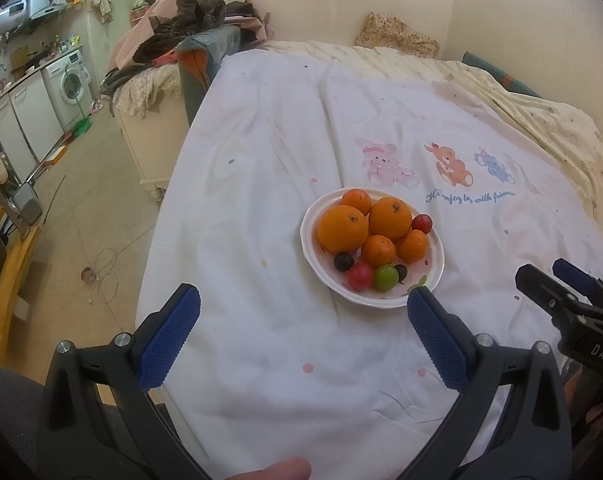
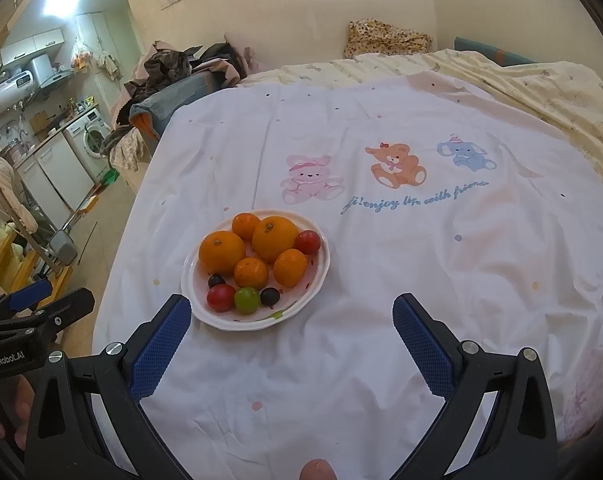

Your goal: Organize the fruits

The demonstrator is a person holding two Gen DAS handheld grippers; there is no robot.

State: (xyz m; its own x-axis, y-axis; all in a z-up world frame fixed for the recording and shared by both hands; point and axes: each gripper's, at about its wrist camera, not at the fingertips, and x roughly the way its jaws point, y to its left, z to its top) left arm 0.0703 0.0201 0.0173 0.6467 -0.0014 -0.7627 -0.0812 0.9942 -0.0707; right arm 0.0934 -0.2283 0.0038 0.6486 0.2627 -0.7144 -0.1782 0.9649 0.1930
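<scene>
Both grippers, left point(image 1: 303, 314) and right point(image 2: 291, 316), hover with jaws wide and empty. Oranges point(image 2: 221, 251) look firm, rollable; small tomatoes point(image 2: 220, 297) likely squash—grip gently across middles.

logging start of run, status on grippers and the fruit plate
Left gripper open, empty. Right gripper open, empty. All fruit piled on the plate on the white sheet, untouched. Nothing in the way.
</scene>
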